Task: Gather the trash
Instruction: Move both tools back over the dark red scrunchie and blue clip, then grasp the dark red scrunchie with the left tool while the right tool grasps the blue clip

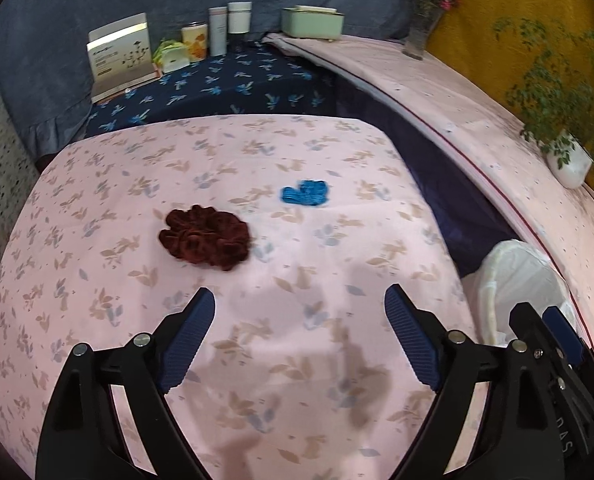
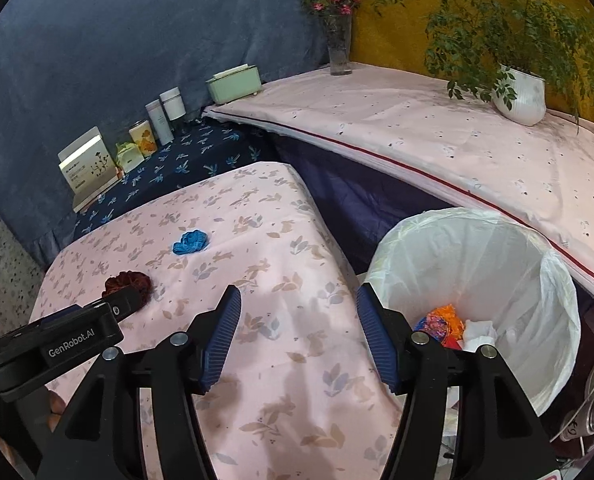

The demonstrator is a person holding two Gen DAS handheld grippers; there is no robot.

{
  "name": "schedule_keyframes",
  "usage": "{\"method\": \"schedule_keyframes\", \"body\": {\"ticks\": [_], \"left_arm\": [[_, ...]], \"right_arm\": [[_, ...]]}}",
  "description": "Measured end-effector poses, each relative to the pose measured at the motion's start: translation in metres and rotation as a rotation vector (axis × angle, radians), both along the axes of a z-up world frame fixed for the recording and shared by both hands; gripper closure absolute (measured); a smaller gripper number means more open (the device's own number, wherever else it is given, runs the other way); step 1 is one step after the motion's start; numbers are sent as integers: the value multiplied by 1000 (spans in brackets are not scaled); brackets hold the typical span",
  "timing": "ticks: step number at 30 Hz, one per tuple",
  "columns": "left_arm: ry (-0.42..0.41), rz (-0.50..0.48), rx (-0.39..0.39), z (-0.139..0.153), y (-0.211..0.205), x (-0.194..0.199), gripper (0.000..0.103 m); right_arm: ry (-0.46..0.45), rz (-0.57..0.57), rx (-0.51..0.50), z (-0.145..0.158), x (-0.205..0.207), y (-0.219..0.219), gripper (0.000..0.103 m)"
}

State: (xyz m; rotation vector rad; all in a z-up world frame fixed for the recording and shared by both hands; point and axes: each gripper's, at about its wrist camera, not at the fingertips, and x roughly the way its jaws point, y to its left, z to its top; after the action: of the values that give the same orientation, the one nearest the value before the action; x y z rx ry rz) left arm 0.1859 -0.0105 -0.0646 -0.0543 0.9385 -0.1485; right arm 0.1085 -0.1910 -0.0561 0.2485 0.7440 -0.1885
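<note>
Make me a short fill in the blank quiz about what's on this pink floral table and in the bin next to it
1. The dark red scrunchie lies on the pink floral cloth, nearer the ____ claw.
2. The small crumpled item beyond the scrunchie is ____ in colour.
3. The bin is lined with a ____ plastic bag.
4. Both claws hold ____.

Missing words: left; blue; white; nothing

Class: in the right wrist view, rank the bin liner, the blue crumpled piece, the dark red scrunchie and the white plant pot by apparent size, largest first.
1. bin liner, though it sits nearest the camera.
2. white plant pot.
3. dark red scrunchie and blue crumpled piece: too alike to rank, and the left gripper hides part of the scrunchie.
</note>
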Motion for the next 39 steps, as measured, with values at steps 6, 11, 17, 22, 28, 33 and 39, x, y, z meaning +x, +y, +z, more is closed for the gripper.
{"method": "schedule_keyframes", "body": {"ticks": [6,11,17,22,28,33,39], "left_arm": [[27,57,4,-14,32,18,20],[50,96,12,-27,54,36,20],[76,118,15,-43,69,62,20],[100,116,15,-55,73,82,20],[132,139,-8,-72,80,102,21],[133,113,-28,-79,83,109,25],[133,90,-73,-80,85,113,39]], "right_arm": [[26,57,-7,-10,25,29,44],[44,90,-1,-20,49,47,44],[69,121,2,-35,84,64,44],[85,146,4,-45,118,77,44],[105,159,-2,-59,155,88,44],[128,161,19,-73,178,89,44],[145,180,29,-85,198,96,44]]}}
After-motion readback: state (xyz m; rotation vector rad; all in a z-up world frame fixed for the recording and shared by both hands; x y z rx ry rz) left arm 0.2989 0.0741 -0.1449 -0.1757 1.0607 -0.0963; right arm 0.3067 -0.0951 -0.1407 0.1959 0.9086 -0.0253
